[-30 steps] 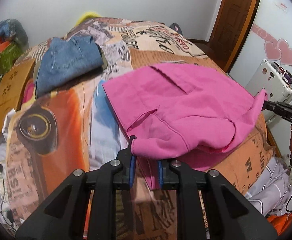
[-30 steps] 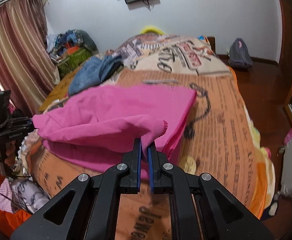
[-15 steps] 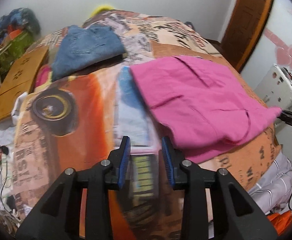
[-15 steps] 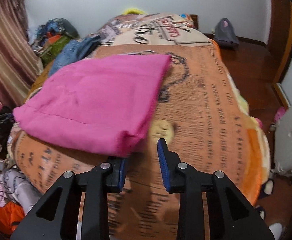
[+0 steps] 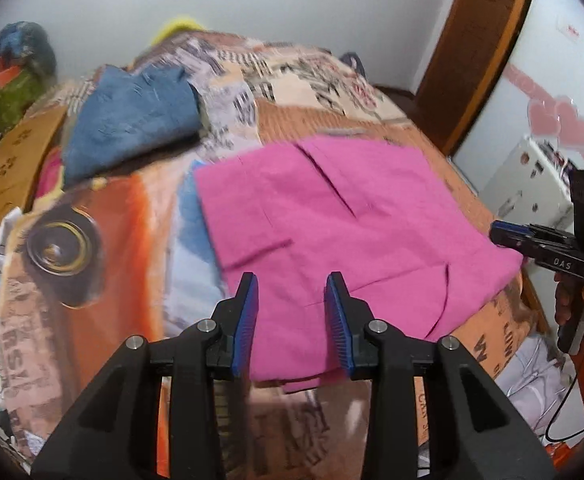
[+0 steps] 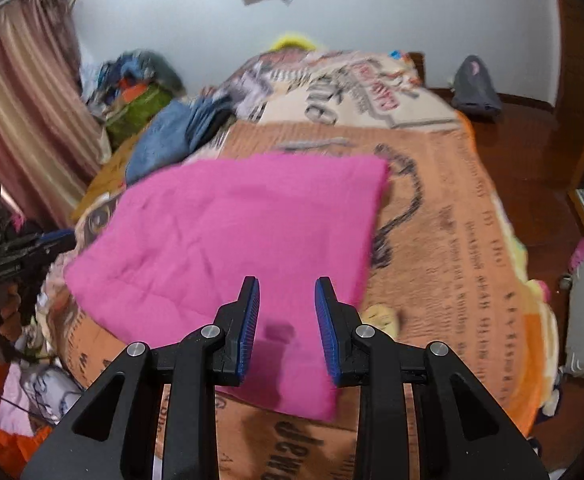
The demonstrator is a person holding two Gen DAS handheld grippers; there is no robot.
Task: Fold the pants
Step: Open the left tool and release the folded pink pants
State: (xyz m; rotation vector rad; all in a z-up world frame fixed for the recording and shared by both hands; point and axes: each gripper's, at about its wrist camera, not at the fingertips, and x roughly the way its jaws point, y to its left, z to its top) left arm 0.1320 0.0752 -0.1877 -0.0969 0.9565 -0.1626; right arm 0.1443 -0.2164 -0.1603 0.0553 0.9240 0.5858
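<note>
Pants (image 5: 331, 224), pink, folded into a flat rectangle, lying on the bed (image 5: 132, 216) atop the printed orange blanket, near the bed's foot edge. Left gripper (image 5: 291, 304) poised over the near edge of the fold, jaws apart, blue pads (image 5: 248, 320) bare, nothing between them. Right gripper (image 6: 286, 308) likewise over the opposite near corner, jaws spread wide, clamped on nothing; seen from the left wrist view at the far right edge (image 5: 547, 244), just beside the fabric's corner, whether touching cannot be told. Folded blue jeans (image 5: 132, 116) farther up the bed, well apart from the pink fold. Cardboard (image 5: 8, 168) at the bed's left side. Pile of clothes (image 6: 136, 80) by the striped curtain (image 6: 24, 104). Dark bag (image 6: 475, 88) on the wooden floor near the far wall.
</note>
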